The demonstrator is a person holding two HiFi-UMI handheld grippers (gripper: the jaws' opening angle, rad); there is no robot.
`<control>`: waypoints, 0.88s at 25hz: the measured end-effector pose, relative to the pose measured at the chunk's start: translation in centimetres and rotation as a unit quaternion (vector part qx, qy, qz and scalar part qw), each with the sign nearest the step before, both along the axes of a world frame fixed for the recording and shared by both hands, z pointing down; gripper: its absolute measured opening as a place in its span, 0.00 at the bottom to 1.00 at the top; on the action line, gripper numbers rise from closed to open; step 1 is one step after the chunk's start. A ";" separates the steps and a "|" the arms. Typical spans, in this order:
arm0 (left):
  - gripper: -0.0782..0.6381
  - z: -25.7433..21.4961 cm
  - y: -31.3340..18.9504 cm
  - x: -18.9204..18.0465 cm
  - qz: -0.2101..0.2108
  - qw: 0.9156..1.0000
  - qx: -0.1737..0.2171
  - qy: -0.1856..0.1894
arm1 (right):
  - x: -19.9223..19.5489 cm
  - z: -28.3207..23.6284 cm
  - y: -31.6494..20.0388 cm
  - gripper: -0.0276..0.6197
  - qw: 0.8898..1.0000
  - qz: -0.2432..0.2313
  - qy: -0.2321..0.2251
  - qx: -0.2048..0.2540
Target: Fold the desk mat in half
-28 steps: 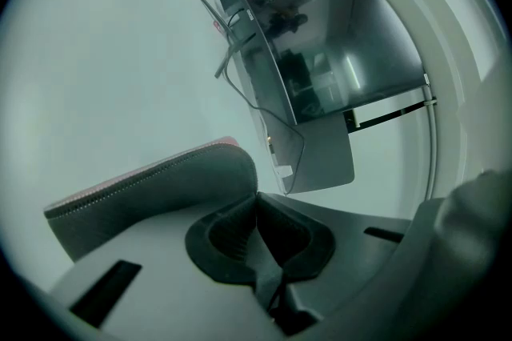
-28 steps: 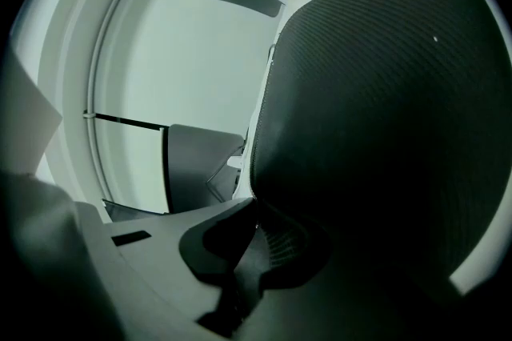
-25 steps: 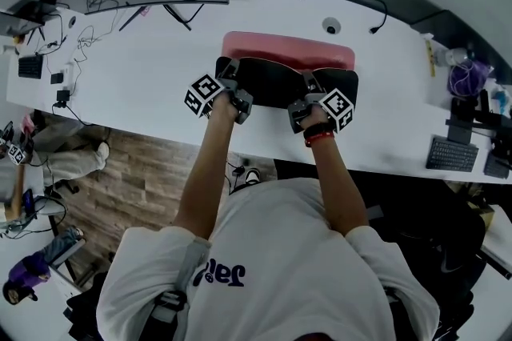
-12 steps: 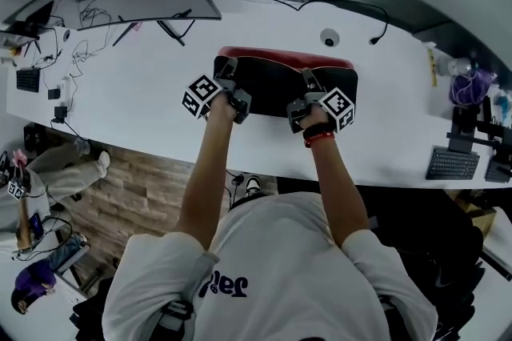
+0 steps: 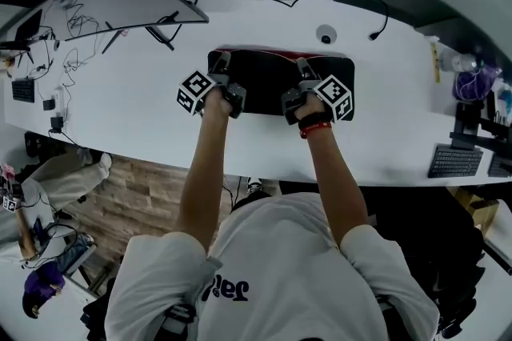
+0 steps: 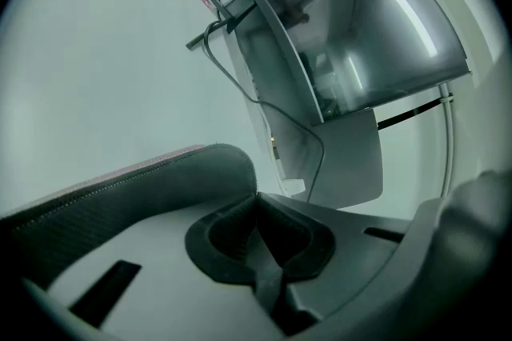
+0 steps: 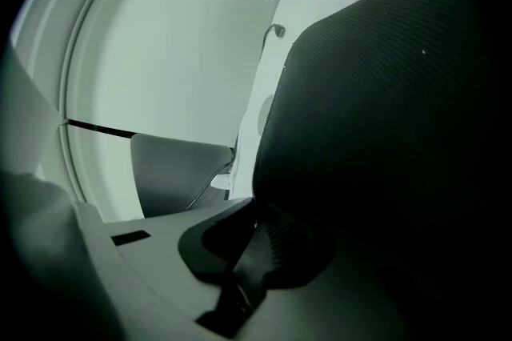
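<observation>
On the white desk (image 5: 136,91), centre, the desk mat (image 5: 272,82) lies almost doubled: black underside up, near half carried over the far half.

Change vs. 1 sec ago: a broad band of the red side showed beyond the carried edge. Half a sec ago it was a narrow strip. Now only a thin sliver of the red side (image 5: 276,50) remains at the far edge. Both hands have travelled away from the person, across the desk and slightly down, taking the carried edge with them.

Left gripper (image 5: 222,64): jaws closed tight on the mat's edge toward its left end. The left gripper view shows the fabric pinched between the pads, no gap visible.

Right gripper (image 5: 302,67): jaws have just been opening a little. The right gripper view shows the mat's edge between them, and the pads appear to be in contact with it. The hold reads as slackened, not released.

Meaning for the task: the fold is approx. complete and the two long edges are near alignment. Remaining work, as judged: lay the carried edge flush on the far edge, let go on both sides, and possibly press the crease at the near side.

Risk, as judged: if the right end is freed before the left, that corner may spring back or land skewed, leaving the red side showing unevenly. Check alignment before the left gripper lets go.
</observation>
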State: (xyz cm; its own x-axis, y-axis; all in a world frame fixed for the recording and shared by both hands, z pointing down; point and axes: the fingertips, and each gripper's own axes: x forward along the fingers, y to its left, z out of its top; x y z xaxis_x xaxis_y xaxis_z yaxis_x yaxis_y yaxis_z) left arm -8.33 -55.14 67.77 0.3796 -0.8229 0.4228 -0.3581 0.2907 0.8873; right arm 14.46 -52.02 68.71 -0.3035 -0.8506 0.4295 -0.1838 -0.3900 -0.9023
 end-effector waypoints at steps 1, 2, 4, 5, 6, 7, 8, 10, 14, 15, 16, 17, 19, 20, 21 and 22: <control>0.14 0.3 -0.1 0.1 0.001 1.000 -0.001 -0.002 | 0.1 0.2 -0.1 0.11 1.000 0.003 -0.001 -0.004; 0.14 0.5 -0.3 0.1 0.001 1.000 -0.002 -0.003 | 0.1 0.4 -0.1 0.11 1.000 0.004 -0.002 -0.006; 0.14 0.8 -0.5 0.2 0.001 1.000 -0.005 -0.005 | 0.1 0.6 -0.3 0.12 1.000 0.006 -0.004 -0.008; 0.14 0.9 -0.6 0.2 0.000 1.000 -0.006 -0.006 | 0.1 0.6 -0.4 0.12 1.000 0.007 -0.005 -0.009; 0.14 0.9 -0.6 0.2 0.000 1.000 -0.007 -0.007 | 0.1 0.7 -0.4 0.13 1.000 0.007 -0.005 -0.010; 0.14 1.0 -0.7 0.2 0.000 1.000 -0.007 -0.009 | 0.1 0.7 -0.5 0.14 1.000 0.007 -0.005 -0.011; 0.15 1.1 -0.7 0.3 0.000 1.000 -0.007 -0.011 | 0.2 0.8 -0.5 0.15 1.000 0.007 -0.004 -0.012; 0.15 1.1 -0.7 0.3 -0.001 1.000 -0.007 -0.013 | 0.2 0.7 -0.7 0.16 1.000 0.007 -0.003 -0.011; 0.15 1.0 -0.7 0.4 0.004 1.000 -0.003 -0.024 | 0.0 0.6 -0.7 0.16 1.000 0.001 0.005 -0.007; 0.15 0.9 -0.6 0.5 0.008 1.000 -0.001 -0.029 | -0.1 0.5 -0.7 0.16 1.000 -0.001 0.006 -0.006; 0.15 0.7 -0.6 0.6 0.012 0.999 0.002 -0.034 | -0.1 0.5 -0.7 0.16 1.000 -0.003 0.007 -0.004; 0.15 0.6 -0.5 0.7 0.017 0.999 0.006 -0.040 | -0.2 0.4 -0.6 0.16 1.000 -0.006 0.008 -0.001; 0.15 0.3 -0.5 1.0 0.025 0.998 0.014 -0.049 | -0.3 0.3 -0.6 0.16 1.000 -0.015 0.010 0.005; 0.15 0.1 -0.4 1.2 0.028 0.998 0.017 -0.052 | -0.4 0.1 -0.6 0.16 1.000 -0.020 0.012 0.009; 0.15 -0.2 -0.3 1.2 0.029 0.998 0.021 -0.054 | -0.5 -0.1 -0.6 0.16 1.000 -0.024 0.014 0.014; 0.15 -0.5 -0.2 1.2 0.029 0.998 0.026 -0.054 | -0.6 -0.5 -0.6 0.16 0.999 -0.027 0.016 0.020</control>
State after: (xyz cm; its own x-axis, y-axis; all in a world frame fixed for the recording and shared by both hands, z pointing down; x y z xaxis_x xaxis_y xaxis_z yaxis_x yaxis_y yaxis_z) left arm -7.11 -55.38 67.24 0.3810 -0.8229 0.4215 -0.4681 0.2214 0.8555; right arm 13.89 -52.62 68.22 -0.3363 -0.8499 0.4057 -0.2331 -0.3422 -0.9102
